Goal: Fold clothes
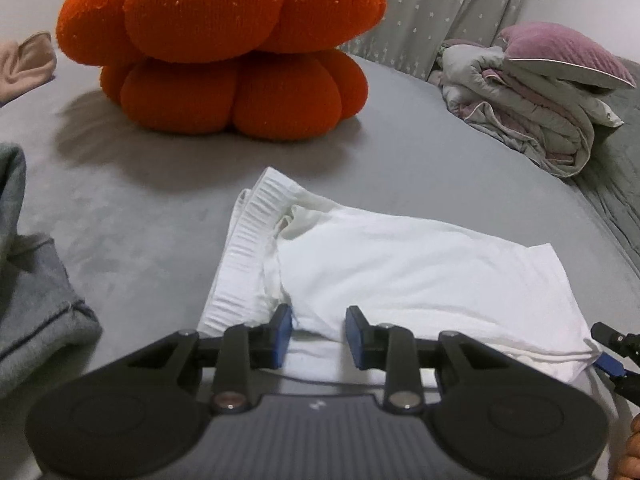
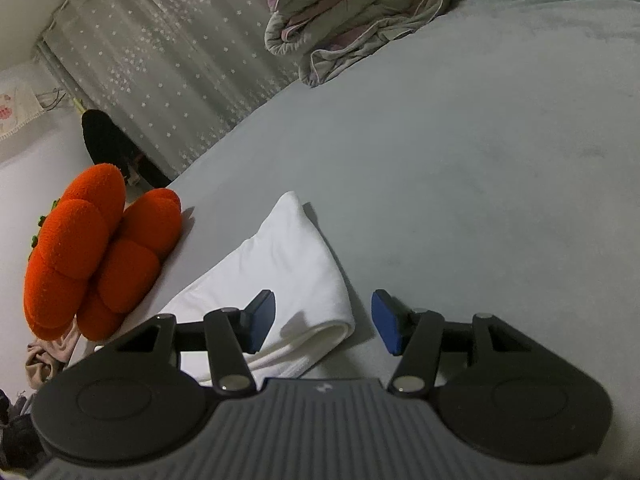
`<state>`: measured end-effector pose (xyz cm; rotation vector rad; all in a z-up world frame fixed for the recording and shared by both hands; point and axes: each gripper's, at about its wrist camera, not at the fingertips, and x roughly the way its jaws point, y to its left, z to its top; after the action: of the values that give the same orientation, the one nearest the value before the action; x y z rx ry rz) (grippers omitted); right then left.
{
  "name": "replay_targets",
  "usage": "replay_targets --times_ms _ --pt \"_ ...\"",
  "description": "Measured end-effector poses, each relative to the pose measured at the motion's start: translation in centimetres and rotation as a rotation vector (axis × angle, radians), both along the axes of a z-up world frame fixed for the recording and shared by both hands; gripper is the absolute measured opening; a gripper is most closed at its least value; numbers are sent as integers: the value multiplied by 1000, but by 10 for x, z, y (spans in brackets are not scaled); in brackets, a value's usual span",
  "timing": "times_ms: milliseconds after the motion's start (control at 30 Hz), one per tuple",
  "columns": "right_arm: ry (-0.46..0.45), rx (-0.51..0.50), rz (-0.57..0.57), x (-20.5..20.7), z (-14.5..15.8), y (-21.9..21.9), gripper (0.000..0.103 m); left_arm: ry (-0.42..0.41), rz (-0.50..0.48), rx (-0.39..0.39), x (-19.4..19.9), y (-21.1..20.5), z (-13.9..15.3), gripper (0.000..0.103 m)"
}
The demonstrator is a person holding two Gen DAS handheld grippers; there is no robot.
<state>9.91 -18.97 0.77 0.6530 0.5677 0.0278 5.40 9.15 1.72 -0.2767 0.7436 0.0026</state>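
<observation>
White ribbed-waistband cotton garment (image 1: 400, 276) lies in front of the orange knitted pumpkin cushion (image 1: 216, 44), already doubled over. Left gripper (image 1: 318, 336) and right gripper (image 2: 324, 320) both spread, empty, at its near edge. Likely another fold remains.
</observation>
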Motion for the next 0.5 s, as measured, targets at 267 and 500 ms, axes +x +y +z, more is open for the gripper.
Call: replay_targets --times_ms 267,500 --pt "-4 -38 -6 4 -2 4 43 8 -21 55 0 -4 0 30" --pt "4 -73 11 4 -2 7 14 5 -20 57 -1 -2 -2 27"
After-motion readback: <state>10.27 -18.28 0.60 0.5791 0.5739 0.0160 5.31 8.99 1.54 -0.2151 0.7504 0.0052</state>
